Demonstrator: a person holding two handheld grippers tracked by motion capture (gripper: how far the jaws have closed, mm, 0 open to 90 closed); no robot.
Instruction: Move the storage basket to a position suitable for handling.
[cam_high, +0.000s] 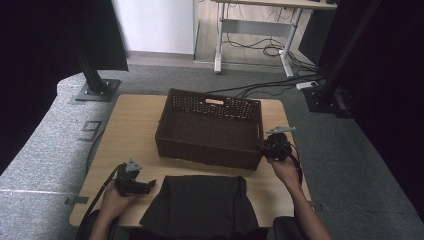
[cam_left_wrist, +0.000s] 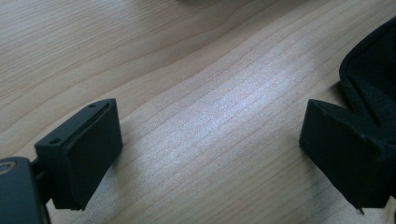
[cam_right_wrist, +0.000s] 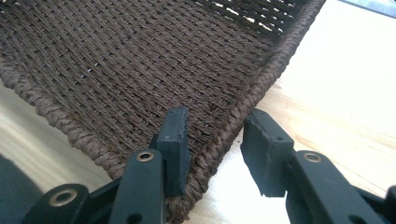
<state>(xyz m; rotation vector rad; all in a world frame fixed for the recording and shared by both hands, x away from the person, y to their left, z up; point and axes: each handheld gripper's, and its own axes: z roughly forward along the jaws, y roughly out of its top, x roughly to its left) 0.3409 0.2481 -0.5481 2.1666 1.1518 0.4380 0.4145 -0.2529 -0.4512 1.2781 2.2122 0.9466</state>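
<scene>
Light wood table (cam_high: 135, 125) sitting on grey carpet (cam_high: 345, 150). One wicker basket (cam_high: 210, 129) at 12 o'clock, one dark cloth (cam_high: 200, 205) at 6. Left gripper (cam_high: 148, 186) gaping wide beside cloth; right gripper (cam_right_wrist: 212, 149) straddling basket rim, jaws apart.

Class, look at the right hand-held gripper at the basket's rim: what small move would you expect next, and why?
Probably closing the right hand-held gripper. Its open jaws straddle the woven rim of the basket at a corner, one inside and one outside, so squeezing would likely secure a hold on it.
</scene>
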